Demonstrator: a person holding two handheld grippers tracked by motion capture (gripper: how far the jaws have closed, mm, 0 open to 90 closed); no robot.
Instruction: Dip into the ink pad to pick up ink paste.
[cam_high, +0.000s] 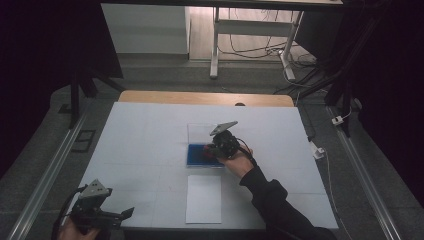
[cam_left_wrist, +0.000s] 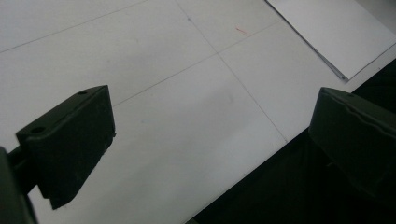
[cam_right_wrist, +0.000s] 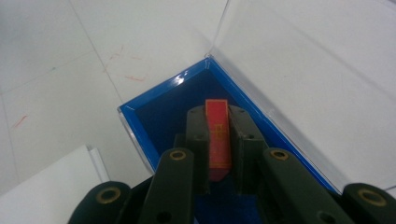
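A shallow blue box (cam_high: 196, 156) with a clear hinged lid (cam_high: 200, 132) lies open at the middle of the white table. My right gripper (cam_high: 209, 150) reaches into it from the right, shut on a thin red card (cam_right_wrist: 218, 136) that stands on edge between the pads, over the blue box's (cam_right_wrist: 161, 114) dark floor. The clear lid (cam_right_wrist: 299, 70) lies flat beyond the box. My left gripper (cam_high: 126, 213) rests at the table's near left corner, open, with nothing between its fingers (cam_left_wrist: 70, 140), over bare table by the front edge.
A white sheet of paper (cam_high: 204, 198) lies in front of the box, near the table's front edge; its corner (cam_left_wrist: 336, 32) shows in the left gripper view. A wooden strip (cam_high: 205, 98) edges the table's far side. Metal rails run along both sides.
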